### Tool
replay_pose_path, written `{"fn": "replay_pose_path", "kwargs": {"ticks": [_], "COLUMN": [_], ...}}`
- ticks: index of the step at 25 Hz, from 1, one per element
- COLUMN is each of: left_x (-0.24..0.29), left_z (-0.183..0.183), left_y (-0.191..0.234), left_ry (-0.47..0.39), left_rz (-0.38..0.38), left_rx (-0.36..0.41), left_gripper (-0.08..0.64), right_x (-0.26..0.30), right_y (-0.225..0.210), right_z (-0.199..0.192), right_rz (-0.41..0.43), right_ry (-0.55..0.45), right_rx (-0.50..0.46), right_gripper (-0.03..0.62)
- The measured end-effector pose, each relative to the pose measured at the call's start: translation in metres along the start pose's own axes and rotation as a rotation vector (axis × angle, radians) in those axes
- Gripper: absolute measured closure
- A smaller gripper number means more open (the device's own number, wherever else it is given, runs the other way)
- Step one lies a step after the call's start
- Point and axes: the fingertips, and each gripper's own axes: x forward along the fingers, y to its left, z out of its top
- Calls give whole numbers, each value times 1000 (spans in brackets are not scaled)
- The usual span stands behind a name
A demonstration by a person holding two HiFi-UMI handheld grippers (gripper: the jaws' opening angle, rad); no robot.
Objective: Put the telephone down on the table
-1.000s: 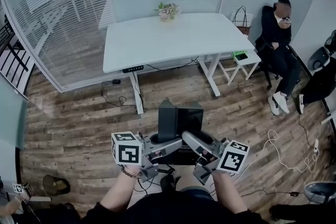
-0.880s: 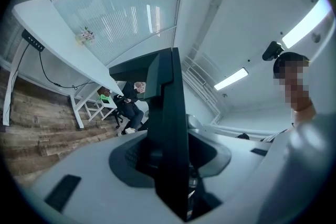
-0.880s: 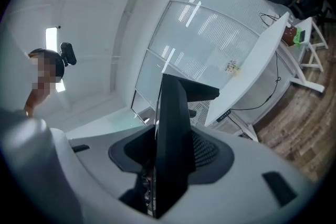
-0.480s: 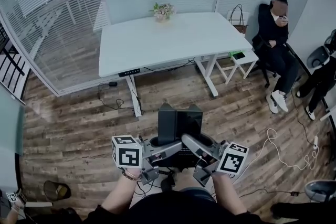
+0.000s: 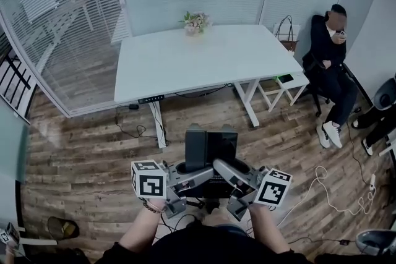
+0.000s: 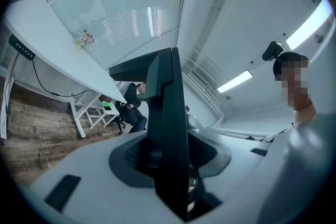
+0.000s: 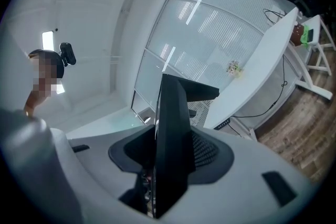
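Black telephone (image 5: 210, 148), white table (image 5: 198, 59)

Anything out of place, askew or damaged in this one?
Nothing stands out. The black telephone is clamped between the left gripper and right gripper, short of the white table, where a flower pot stands.

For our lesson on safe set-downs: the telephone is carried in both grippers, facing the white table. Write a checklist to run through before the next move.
1. Grip of left gripper on telephone: ok, its jaws clamp the edge.
2. Grip of right gripper on it: ok.
3. Telephone above the white table: not ok, it hangs over the wooden floor, short of the table.
4. Free tabletop to land on: ok, only a flower bouquet at the far edge.
5. Table's near side free of the seated person: ok.
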Motion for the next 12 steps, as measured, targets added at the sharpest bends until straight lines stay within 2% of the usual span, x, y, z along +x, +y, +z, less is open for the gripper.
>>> {"fn": "replay_pose_path", "kwargs": {"ticks": [12], "left_x": [39], "left_z": [55], "left_y": [41], "left_ry": [-14], "left_rz": [9], "left_rx": [6], "left_gripper": [374], "right_x": [28], "right_y": [-45], "right_z": [58], "right_rz": [15], "right_ry": [9], "right_rx": [-13], "right_gripper": [400]}}
